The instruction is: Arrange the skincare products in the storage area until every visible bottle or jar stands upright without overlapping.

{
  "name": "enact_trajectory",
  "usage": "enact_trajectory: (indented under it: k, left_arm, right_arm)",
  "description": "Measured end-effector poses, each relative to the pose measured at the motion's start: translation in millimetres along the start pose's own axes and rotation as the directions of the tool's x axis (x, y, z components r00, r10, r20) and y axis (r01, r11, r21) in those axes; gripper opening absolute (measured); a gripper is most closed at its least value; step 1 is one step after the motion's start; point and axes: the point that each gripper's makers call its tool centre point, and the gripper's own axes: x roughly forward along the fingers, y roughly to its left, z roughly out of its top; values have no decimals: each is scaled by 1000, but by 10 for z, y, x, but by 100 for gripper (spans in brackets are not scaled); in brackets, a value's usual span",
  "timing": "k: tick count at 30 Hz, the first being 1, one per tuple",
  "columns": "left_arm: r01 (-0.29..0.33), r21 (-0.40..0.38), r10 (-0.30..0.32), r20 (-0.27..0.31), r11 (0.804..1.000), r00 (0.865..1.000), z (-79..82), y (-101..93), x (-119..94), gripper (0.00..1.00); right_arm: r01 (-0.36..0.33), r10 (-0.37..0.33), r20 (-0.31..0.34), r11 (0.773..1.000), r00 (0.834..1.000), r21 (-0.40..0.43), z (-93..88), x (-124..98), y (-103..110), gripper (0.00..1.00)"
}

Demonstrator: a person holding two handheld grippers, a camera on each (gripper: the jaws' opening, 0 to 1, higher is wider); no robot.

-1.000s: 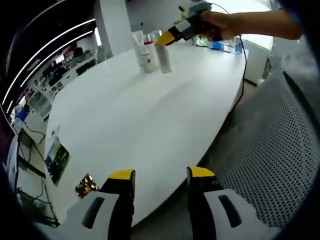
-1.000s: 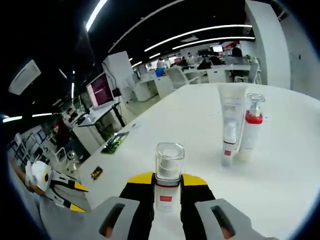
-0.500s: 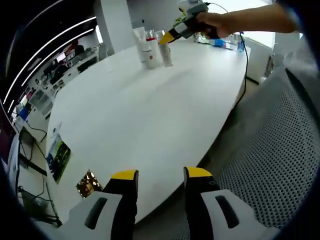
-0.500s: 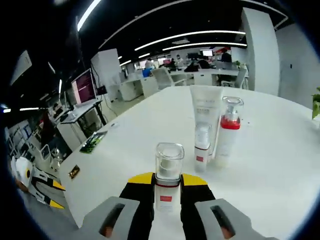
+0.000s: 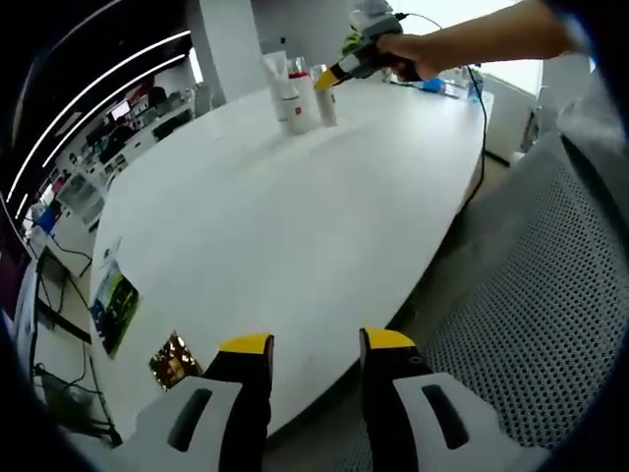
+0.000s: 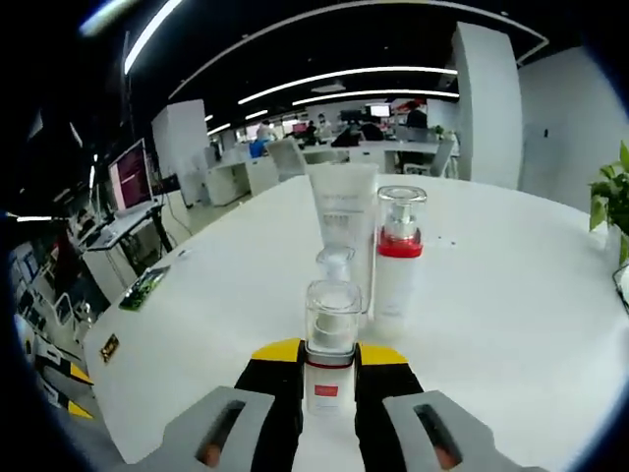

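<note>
While the right gripper (image 6: 330,366) clamps its yellow-tipped fingers on a small clear-capped white bottle (image 6: 332,334) upright over the smooth white oval desk (image 6: 491,324), a tall white tube (image 6: 343,211) and red-collared pump bottle (image 6: 398,258) stand just beyond. The left gripper (image 5: 314,344) hangs open, empty, at the desk's near edge.

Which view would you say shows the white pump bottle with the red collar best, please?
The right gripper view: the white pump bottle with the red collar stands close, upright and unobstructed beside the white tube. In the left gripper view it is small and distant.
</note>
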Motion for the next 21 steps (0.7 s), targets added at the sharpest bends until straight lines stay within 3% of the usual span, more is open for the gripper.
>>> enact_trajectory:
  k: [9,21]
  left_arm:
    - [4,0,-4,-1,1000,1000,-3,-6,3,31]
    - [12,-4,-12,1,1000,1000,0,-16,7,30]
  right_arm:
    - [80,-79,27,996,997,-25,44,149,-247,11]
    - [135,-127,99,987,987,-81,138,320,-323,11]
